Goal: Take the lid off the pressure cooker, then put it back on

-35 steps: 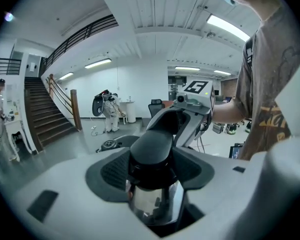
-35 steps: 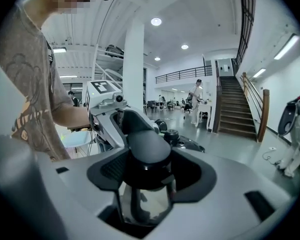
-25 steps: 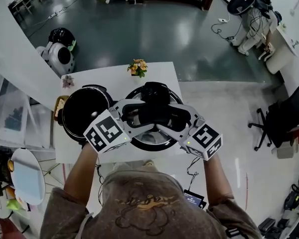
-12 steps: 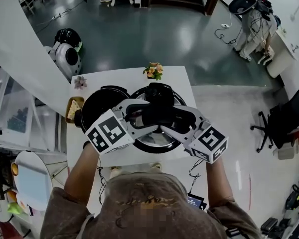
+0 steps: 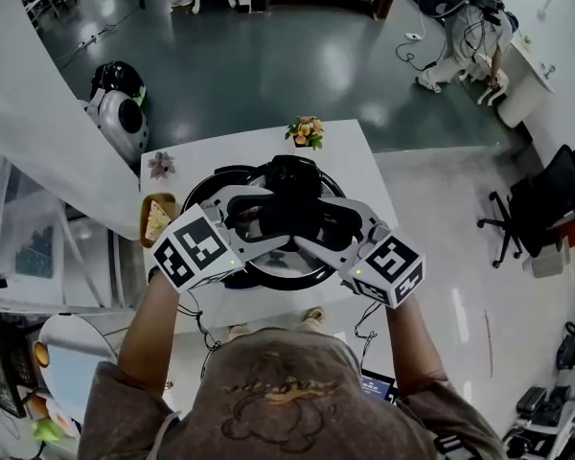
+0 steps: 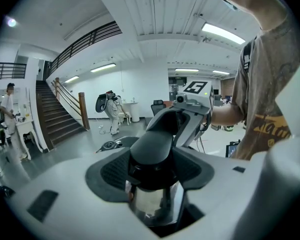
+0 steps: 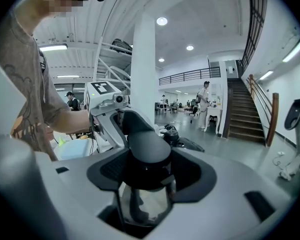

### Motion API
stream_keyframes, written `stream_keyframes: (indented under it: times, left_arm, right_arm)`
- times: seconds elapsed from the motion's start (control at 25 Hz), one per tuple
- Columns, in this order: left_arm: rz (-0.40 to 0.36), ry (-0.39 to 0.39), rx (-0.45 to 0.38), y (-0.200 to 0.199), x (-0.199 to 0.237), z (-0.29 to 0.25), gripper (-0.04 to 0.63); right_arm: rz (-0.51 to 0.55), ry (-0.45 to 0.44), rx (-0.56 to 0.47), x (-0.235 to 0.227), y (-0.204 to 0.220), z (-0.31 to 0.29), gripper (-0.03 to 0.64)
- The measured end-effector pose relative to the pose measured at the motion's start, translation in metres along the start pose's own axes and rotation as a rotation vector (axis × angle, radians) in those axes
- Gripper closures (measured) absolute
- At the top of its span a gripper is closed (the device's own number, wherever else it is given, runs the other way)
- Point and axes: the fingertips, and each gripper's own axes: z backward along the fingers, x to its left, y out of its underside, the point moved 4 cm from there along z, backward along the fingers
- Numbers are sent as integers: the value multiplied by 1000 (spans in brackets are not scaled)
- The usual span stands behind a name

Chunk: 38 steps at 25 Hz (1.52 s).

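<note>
Closest to me, the person leans over the white worktop (image 5: pixel 359 166) with both forearms out, a gripper in each hand. The left gripper (image 5: pixel 254 217) and the right gripper (image 5: pixel 323 226) come in from opposite sides and meet on the long black handle (image 5: pixel 292 211) of the lid (image 5: pixel 286 268). Each gripper view shows the handle wedged between that gripper's dark pads, so both are clamped on it, with the steel of the lid shining just below the jaws. The lid hangs level between them, above the middle of the worktop. The dark rim of the pressure cooker pot (image 5: pixel 209 182) peeks out behind and to the left of it, so the lid overlaps the pot without sitting centred on it; I cannot tell whether the two touch. Left of the pot, at the worktop's edge, lies a small plate of food (image 5: pixel 156 220). At the far edge stands a little bunch of orange flowers (image 5: pixel 307 130). Beyond that the grey floor (image 5: pixel 268 65) stretches off, with a round white and black machine (image 5: pixel 120 113) parked on it at the left.
</note>
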Motion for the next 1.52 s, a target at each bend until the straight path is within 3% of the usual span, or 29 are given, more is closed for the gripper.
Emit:
stream_keyframes:
  times: [0.48,0.96,1.52]
  left_arm:
    - [-48,97,13,47,24,61,330]
    - [-108,153,27,62,39,67,330]
    - [-107,154,33,78,52,62,328]
  right_arm:
    - [-52,109,-10,47,-10,-68,354]
    - [-60,189,2,52,-8,-90,354]
    - [-67,193,22,45,1,-107,354]
